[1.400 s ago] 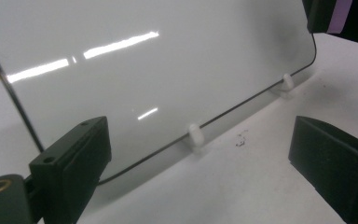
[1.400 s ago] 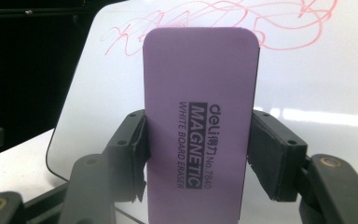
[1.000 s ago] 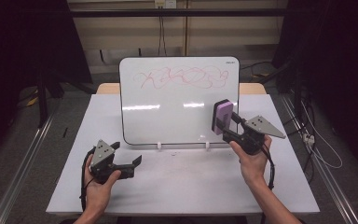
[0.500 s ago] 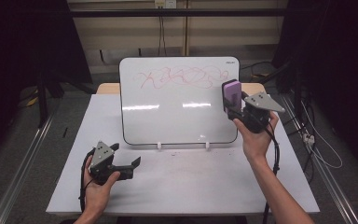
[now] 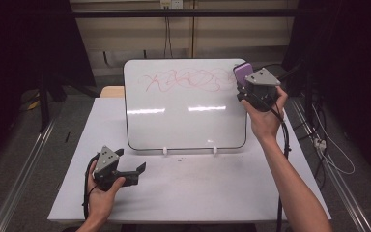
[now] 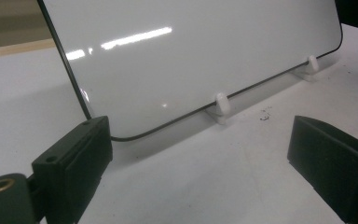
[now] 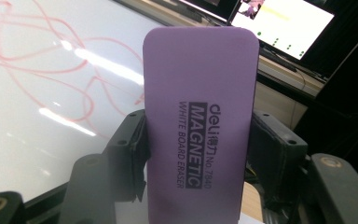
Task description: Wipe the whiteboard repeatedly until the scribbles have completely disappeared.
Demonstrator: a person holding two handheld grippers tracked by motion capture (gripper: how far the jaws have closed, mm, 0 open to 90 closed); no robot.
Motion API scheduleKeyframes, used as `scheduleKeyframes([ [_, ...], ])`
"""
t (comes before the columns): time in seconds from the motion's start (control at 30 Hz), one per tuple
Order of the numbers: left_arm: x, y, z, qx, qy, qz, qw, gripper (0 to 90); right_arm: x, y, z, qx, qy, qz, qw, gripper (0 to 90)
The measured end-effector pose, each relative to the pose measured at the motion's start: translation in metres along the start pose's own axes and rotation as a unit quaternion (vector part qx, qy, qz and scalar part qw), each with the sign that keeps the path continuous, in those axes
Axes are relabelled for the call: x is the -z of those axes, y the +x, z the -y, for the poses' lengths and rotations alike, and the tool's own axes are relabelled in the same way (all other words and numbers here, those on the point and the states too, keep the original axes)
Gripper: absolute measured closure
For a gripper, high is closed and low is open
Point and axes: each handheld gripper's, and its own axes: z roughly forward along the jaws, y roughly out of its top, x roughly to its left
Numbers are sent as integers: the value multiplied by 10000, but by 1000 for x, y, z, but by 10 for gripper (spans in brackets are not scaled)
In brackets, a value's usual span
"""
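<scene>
My right gripper [image 5: 245, 83] pinches the purple eraser [image 7: 198, 116] at the whiteboard [image 5: 183, 125] top-right corner. Red scribble [image 5: 188, 79] lies toward 9 o'clock, long axis horizontal. Left gripper [image 5: 134, 173] jaws spread, empty, well apart at the board's 7 o'clock.

**rigop_77:** From my remote feed, the white table [image 5: 188, 193] has some dark specks near the middle. There's a wooden surface [image 5: 112, 91] poking out behind it on the left.

**benchlurker:** What about the floor?

**rigop_77:** I see a metal rail [image 5: 24, 179] along the left, and a power strip [image 5: 320, 143] with loose cables [image 5: 338, 162] on the right. A lit monitor [image 7: 284, 25] sits off behind.
</scene>
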Motion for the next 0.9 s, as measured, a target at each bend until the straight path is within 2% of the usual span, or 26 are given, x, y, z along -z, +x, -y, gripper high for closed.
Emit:
scheduleKeyframes([
  [0.07,-1,0,0,-7,-2,-2,10000,64,-5,1,0,53,52,62,10000,418],
  [0.33,-1,2,1,29,18,-11,10000,64,-21,15,-2,530,102,319,9980,418],
  [0.47,0,3,1,28,15,-22,10000,64,-26,18,-3,625,109,445,9970,418],
  [0.63,-1,2,1,34,12,-26,10000,64,-30,31,-3,990,127,679,9927,419],
  [0.83,-4,2,1,-4,59,3,10000,64,-28,53,-3,1311,80,573,9897,419],
  [0.9,-4,1,1,-31,83,5,10000,64,-27,64,-1,1370,27,434,9896,419],
])
